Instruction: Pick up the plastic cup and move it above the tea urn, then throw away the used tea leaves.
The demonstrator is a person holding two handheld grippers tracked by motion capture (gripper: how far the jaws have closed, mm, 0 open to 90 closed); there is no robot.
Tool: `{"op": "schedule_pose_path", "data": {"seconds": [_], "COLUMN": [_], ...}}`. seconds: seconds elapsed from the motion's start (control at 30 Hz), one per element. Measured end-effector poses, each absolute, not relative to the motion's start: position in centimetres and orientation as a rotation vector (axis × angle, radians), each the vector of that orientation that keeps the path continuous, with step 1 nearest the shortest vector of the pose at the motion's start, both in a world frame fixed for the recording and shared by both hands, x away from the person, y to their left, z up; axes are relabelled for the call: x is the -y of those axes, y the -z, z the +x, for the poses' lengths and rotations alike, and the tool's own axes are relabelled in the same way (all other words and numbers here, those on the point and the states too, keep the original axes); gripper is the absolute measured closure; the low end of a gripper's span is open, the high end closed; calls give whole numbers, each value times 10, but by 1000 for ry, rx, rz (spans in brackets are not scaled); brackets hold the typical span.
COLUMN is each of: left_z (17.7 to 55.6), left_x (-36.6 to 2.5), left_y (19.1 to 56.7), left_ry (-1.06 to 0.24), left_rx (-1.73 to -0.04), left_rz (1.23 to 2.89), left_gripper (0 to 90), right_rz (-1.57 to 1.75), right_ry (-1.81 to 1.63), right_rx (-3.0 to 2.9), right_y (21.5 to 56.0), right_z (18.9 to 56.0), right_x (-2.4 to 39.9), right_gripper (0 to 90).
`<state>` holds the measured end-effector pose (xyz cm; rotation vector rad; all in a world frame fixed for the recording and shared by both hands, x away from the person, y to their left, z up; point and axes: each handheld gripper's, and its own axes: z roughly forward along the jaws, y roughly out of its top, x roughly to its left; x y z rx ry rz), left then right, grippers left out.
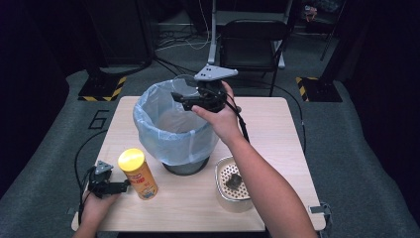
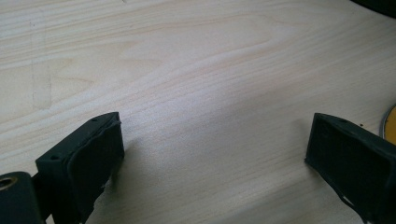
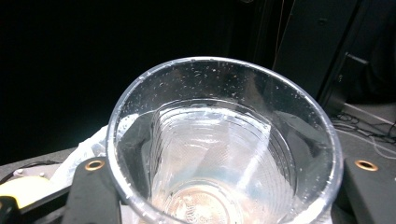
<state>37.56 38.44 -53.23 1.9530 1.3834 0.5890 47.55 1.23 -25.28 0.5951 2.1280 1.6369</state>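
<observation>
High view: clear cup held over the lined bin

High view shows the right tongs (image 1: 184, 99) held up over the bin (image 1: 173, 130), a dark waste bin lined with a pale blue bag that stands mid-tabletop. The right forearm rises from the near edge, passes just right of the bin, and the hand (image 1: 221, 119) bends at the wrist so the tongs point left across the bin's open mouth. Between their jaws sits a clear plastic cup (image 1: 184, 85), gripped by its sides above the far part of the bin's rim. In the right gripper view the cup (image 3: 223, 154) faces the camera mouth-first, droplets speckling its inner wall, with the two black jaws pressed to its sides.

Left of the bin and nearer the person, the left hand (image 1: 99, 203) rests low on the tabletop (image 1: 277, 134), its tongs (image 1: 124, 186) lying level and pointing right at a yellow-lidded canister (image 1: 138, 173) that stands upright just left of the bin's foot. The left gripper view shows those jaws standing wide apart with only bare wood between them.

A metal strainer bowl (image 1: 232, 184) sits right of the bin's foot, beside the right forearm.
</observation>
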Motion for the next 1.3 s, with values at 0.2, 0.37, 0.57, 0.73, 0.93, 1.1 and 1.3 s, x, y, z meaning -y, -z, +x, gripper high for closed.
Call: {"op": "schedule_pose_path", "data": {"seconds": [0.2, 0.37, 0.57, 0.73, 0.93, 1.1, 1.3], "left_z": [376, 376, 375, 376, 375, 371, 366], "left_x": [-385, -385, -385, -386, -391, -397, -396], "left_y": [532, 532, 532, 530, 524, 510, 484], "left_ry": [-598, -600, -574, -546, -492, -453, -499], "left_rx": [-1382, -1380, -1411, -1429, -1428, -1408, -1360], "left_rz": [1951, 1950, 1915, 1889, 1865, 1810, 1809], "left_gripper": [52, 53, 51, 55, 89, 89, 78], "right_rz": [617, 666, 655, 647, 634, 609, 597], "right_ry": [-1626, -1530, -1484, -1475, -1495, -1514, -1535], "right_rx": [-2139, -2206, -2245, -2244, -2249, -2241, -2274], "right_y": [259, 264, 260, 260, 255, 248, 250], "right_z": [482, 484, 481, 478, 471, 461, 450], "right_x": [-22, -34, -25, -19, -9, 6, 29], "right_gripper": [332, 96, 102, 106, 137, 191, 274]}}
